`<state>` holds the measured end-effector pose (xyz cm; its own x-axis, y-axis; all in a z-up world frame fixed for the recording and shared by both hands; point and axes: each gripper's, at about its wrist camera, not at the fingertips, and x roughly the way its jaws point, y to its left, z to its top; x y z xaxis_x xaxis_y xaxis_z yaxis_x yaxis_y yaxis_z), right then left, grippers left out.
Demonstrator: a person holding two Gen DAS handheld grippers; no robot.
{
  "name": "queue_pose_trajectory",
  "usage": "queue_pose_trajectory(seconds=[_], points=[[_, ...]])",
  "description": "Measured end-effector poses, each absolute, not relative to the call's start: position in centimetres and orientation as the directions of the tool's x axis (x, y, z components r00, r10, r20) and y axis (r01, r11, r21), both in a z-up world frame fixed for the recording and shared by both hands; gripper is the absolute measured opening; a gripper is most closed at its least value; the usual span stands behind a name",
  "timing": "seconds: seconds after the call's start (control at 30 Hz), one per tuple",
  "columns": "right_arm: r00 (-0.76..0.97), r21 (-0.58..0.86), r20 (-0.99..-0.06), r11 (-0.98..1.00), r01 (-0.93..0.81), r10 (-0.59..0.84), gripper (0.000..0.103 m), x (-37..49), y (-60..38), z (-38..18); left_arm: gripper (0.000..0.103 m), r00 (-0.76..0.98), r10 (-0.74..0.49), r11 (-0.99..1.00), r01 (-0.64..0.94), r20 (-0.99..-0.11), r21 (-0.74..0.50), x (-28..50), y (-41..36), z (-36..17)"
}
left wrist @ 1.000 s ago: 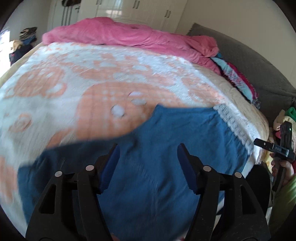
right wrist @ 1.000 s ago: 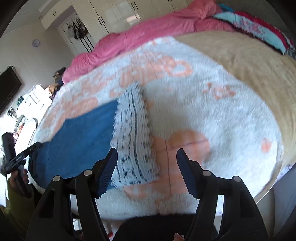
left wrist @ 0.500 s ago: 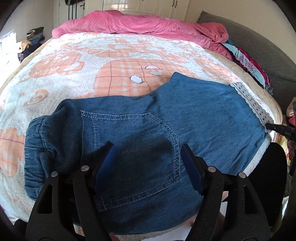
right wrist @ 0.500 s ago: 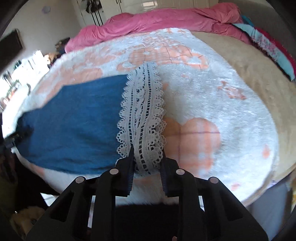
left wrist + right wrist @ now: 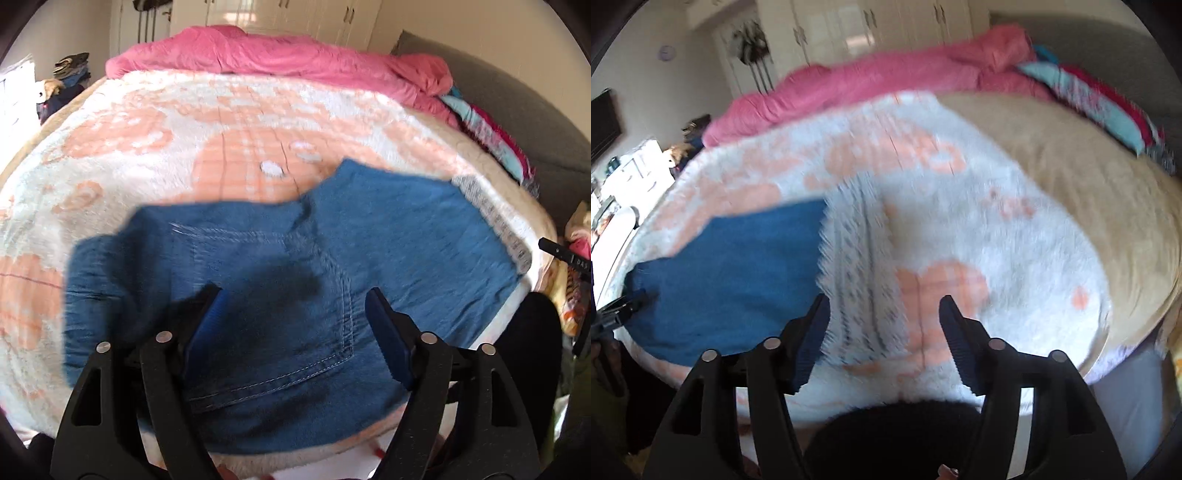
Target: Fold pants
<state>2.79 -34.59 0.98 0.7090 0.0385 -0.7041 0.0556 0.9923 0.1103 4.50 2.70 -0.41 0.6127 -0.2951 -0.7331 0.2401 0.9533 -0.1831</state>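
Denim pants [image 5: 295,280] are laid flat across the near edge of a bed, on a fluffy white and peach blanket [image 5: 147,166], presumably so that they can be folded on a broad, soft surface. From the left wrist view, the seat with a stitched back pocket [image 5: 273,310] is seen below the left tongs [image 5: 295,314], whose jaws are opening over the cloth with nothing grasped. From the right wrist view, the leg ends are seen trimmed with a white lace hem [image 5: 860,280], lying below the right tongs [image 5: 882,325]; those jaws are also opening, released, with the lace under them but not pinched. One tongs is thus placed near each end of the garment, probably ready for the ends to be brought together. A pink quilt [image 5: 280,55] is bunched at the far end of the bed. Both views are blurred. A few pale letters are printed on the other gripper's black body at the right edge of the left view, but they cannot be read fully.
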Motion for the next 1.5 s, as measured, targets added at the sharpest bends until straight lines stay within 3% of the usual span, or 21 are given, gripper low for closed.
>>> queue_pose_trajectory(seconds=[0.1, 0.2, 0.37, 0.57, 0.6, 0.63, 0.67, 0.83, 0.93, 1.03, 1.1, 1.17, 1.33, 1.5], points=[[0.730, 0.081, -0.679, 0.996, -0.024, 0.073, 0.066, 3.5, -32.2, 1.9, 0.076, 0.671, -0.258, 0.966, 0.193, -0.695, -0.171, 4.0, 4.4, 1.6], [0.713, 0.076, -0.689, 0.991, -0.107, 0.130, 0.075, 5.4, -29.4, 1.3, 0.077, 0.708, -0.194, 0.981, 0.130, -0.679, -0.145, 3.9, 6.5, 2.8], [0.646, 0.091, -0.738, 0.977, -0.193, 0.197, 0.075, 9.5, -24.7, -0.9, 0.081, 0.686, -0.090, 0.993, 0.006, -0.722, -0.118, 5.8, 10.2, 2.1], [0.610, 0.051, -0.777, 0.981, -0.186, 0.156, 0.075, 11.2, -22.3, -3.8, 0.081, 0.611, -0.135, 0.979, -0.039, -0.780, -0.201, 8.6, 11.4, -1.0], [0.607, 0.024, -0.784, 0.984, -0.178, 0.129, 0.075, 11.2, -22.2, -4.4, 0.077, 0.605, -0.157, 0.973, -0.039, -0.780, -0.226, 8.8, 11.4, -1.4], [0.612, -0.003, -0.782, 0.982, -0.189, 0.116, 0.076, 11.2, -21.9, -4.9, 0.047, 0.603, -0.193, 0.964, -0.031, -0.774, -0.264, 8.9, 11.4, -1.9], [0.621, -0.017, -0.776, 0.981, -0.195, 0.110, 0.076, 11.0, -21.7, -5.2, 0.039, 0.599, -0.187, 0.966, -0.033, -0.779, -0.257, 9.0, 11.3, -2.3], [0.625, 0.013, -0.769, 0.981, -0.195, 0.135, 0.076, 10.9, -22.1, -5.5, 0.036, 0.647, -0.147, 0.978, -0.020, -0.748, -0.209, 7.3, 11.1, -0.7], [0.624, 0.026, -0.768, 0.980, -0.195, 0.145, 0.076, 10.9, -22.2, -5.7, 0.038, 0.642, -0.108, 0.986, -0.030, -0.759, -0.165, 7.1, 10.9, -1.0], [0.625, 0.031, -0.767, 0.981, -0.191, 0.146, 0.077, 10.9, -22.2, -5.7, 0.051, 0.627, -0.085, 0.987, -0.055, -0.774, -0.153, 7.8, 11.1, -2.7], [0.626, 0.034, -0.766, 0.981, -0.191, 0.149, 0.077, 10.9, -22.3, -5.7, 0.052, 0.638, -0.096, 0.984, -0.057, -0.764, -0.171, 7.7, 11.4, -2.8], [0.626, 0.043, -0.764, 0.981, -0.189, 0.154, 0.077, 10.9, -22.4, -5.7, 0.059, 0.651, -0.085, 0.983, -0.067, -0.754, -0.169, 7.4, 11.6, -2.1], [0.633, 0.050, -0.757, 0.980, -0.191, 0.162, 0.080, 10.8, -22.3, -5.8, 0.064, 0.710, -0.054, 0.987, -0.070, -0.702, -0.147, 5.3, 11.1, 1.0], [0.674, 0.072, -0.718, 0.982, -0.176, 0.173, 0.080, 10.1, -22.7, -5.0, 0.071, 0.743, -0.105, 0.992, 0.029, -0.661, -0.126, 3.9, 7.8, 3.5]])
